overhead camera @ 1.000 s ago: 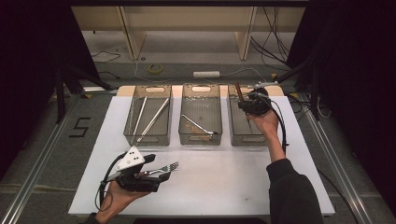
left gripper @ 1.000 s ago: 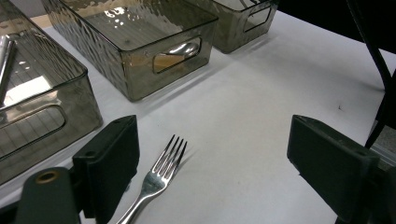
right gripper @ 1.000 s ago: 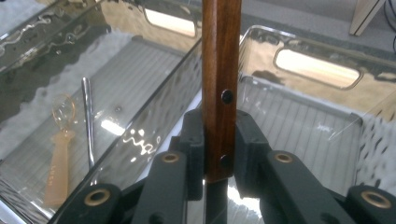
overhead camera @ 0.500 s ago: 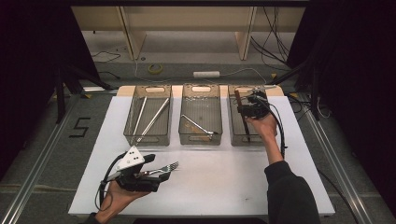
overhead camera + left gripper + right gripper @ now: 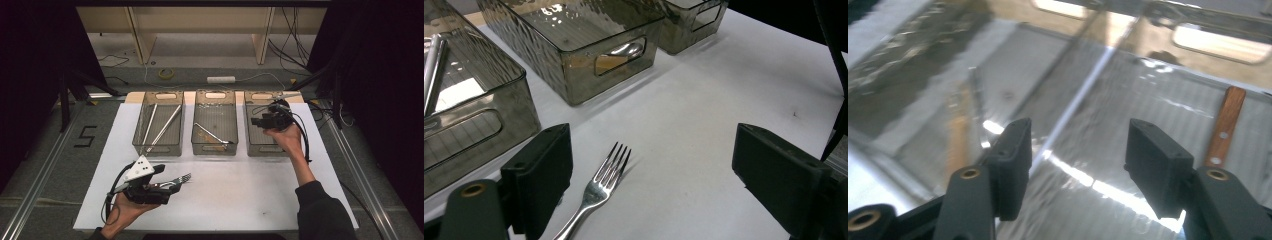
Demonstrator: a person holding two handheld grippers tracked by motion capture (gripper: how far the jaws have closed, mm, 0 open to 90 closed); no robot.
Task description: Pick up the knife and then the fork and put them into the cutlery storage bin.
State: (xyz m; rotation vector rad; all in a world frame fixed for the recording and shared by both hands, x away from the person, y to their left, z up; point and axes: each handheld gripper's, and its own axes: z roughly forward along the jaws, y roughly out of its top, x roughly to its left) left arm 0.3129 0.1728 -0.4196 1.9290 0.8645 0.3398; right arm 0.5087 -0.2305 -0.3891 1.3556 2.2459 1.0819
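On the white bench [image 5: 240, 200] three smoky clear bins stand in a row along the far side. Over the right bin [image 5: 260, 145] the right gripper [image 5: 260, 121] hangs in the person's hand, its jaws having just been opening; in the right gripper view they stand apart with nothing between the pads [image 5: 1015, 150]. Below them in that view lies the bin's rippled floor, and a knife [image 5: 1225, 127] with a wooden, riveted handle rests there, off to the right of the jaws and not touching them. From above, a silver blade tip [image 5: 287, 94] pokes over the bin's far right corner.

At the near left the left gripper [image 5: 172, 186] lies low over the bench, held from below by the left hand [image 5: 125, 210]. Its jaws are spread wide. A fork [image 5: 599, 187] lies flat on the bench between them, tines pointing toward the far side, close beside the left jaw; whether that jaw touches the handle I cannot tell. The right jaw is well apart from it.

The left bin [image 5: 157, 147] holds long silver utensils [image 5: 162, 125] lying lengthwise. The middle bin [image 5: 215, 147] holds one utensil [image 5: 212, 133] lying aslant.
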